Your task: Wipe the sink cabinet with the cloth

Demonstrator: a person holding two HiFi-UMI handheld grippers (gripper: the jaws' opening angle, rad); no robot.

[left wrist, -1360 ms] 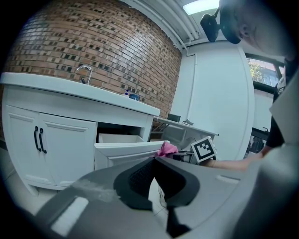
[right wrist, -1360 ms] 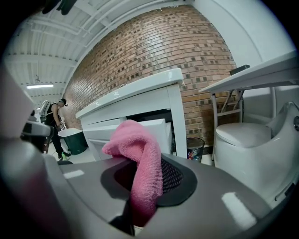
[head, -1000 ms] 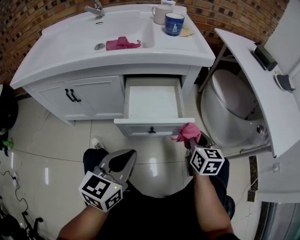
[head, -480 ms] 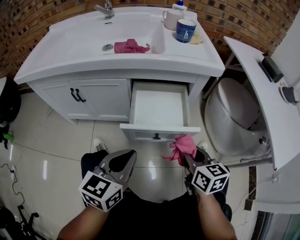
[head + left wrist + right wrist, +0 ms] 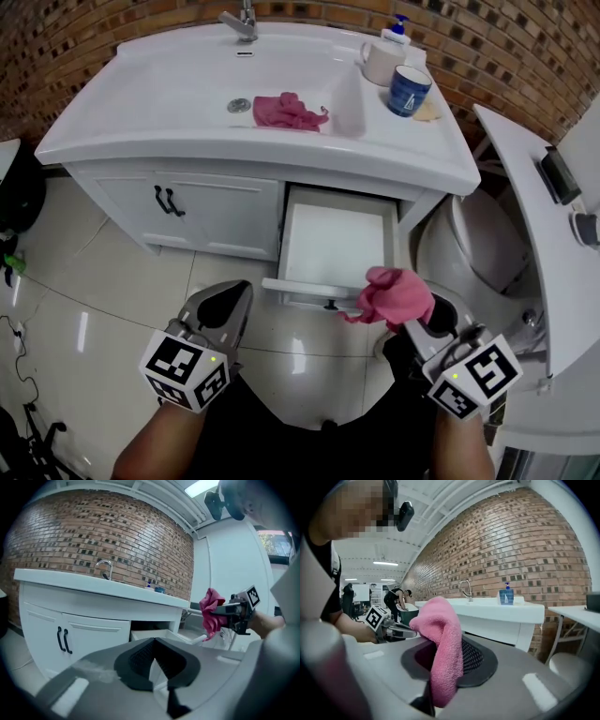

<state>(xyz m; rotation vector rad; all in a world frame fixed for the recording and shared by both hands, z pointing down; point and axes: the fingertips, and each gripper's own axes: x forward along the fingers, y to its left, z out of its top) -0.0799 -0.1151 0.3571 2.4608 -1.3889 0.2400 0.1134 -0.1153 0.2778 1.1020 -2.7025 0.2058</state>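
Note:
The white sink cabinet (image 5: 178,202) stands ahead, with its right drawer (image 5: 336,246) pulled open. My right gripper (image 5: 405,316) is shut on a pink cloth (image 5: 392,293), held low in front of the drawer's front panel; the same cloth (image 5: 443,644) bulges from between the jaws in the right gripper view. My left gripper (image 5: 220,311) hangs lower left over the floor, jaws shut with nothing between them (image 5: 152,665). A second pink cloth (image 5: 287,111) lies in the basin near the drain.
A faucet (image 5: 242,19), a white mug (image 5: 382,62), a blue cup (image 5: 409,90) and a soap bottle stand on the countertop. A toilet (image 5: 478,253) and a white shelf (image 5: 539,225) are close on the right. Double doors with black handles (image 5: 170,201) are closed on the left.
The view has shifted left and nearer the cabinet. My right gripper has drawn back and down from the drawer front with the cloth. The left gripper kept its place.

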